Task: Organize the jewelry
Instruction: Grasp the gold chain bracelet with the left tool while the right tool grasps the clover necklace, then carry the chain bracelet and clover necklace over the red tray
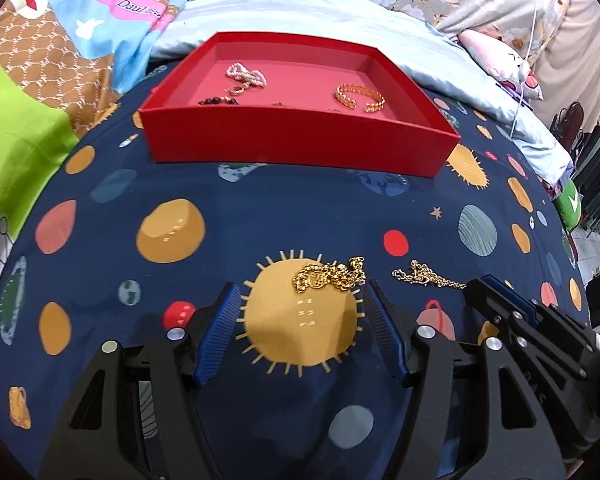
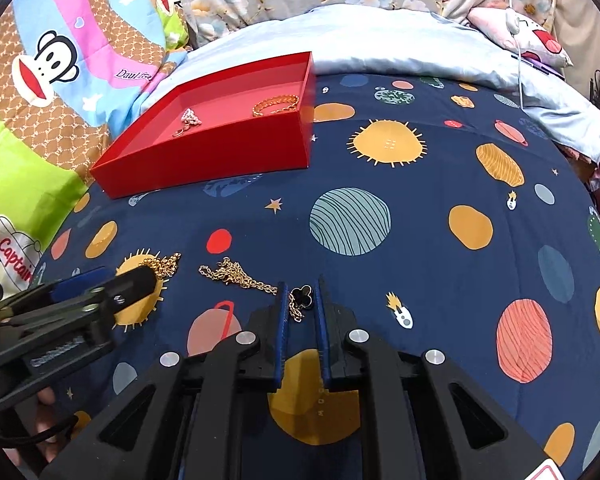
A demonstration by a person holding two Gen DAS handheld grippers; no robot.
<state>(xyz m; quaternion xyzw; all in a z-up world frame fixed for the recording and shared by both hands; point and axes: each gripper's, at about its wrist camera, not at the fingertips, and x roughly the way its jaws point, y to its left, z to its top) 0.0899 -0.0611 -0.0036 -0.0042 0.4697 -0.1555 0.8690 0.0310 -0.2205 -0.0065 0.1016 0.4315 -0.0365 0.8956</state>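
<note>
We see a bed [image 1: 228, 208] under a planet-print sheet, bearing a red tray [image 1: 300, 142], a chunky gold chain [image 1: 330, 278] and a thin gold necklace [image 1: 424, 276].

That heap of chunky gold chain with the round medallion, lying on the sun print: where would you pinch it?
Pinch the piled chunky gold chain across its bunched middle, coming straight down from above: it lies flat and loose, so the heap gives most bulk. The open left gripper already straddles it.

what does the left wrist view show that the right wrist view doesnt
Only the left wrist view shows the dark bead bracelet in the red box and the gold pendant on the chunky chain. Only the right wrist view shows the black clover charm between the right claw pads. Both show the box, gold bangle, pearl piece, thin gold chain and planet bedsheet.
</note>
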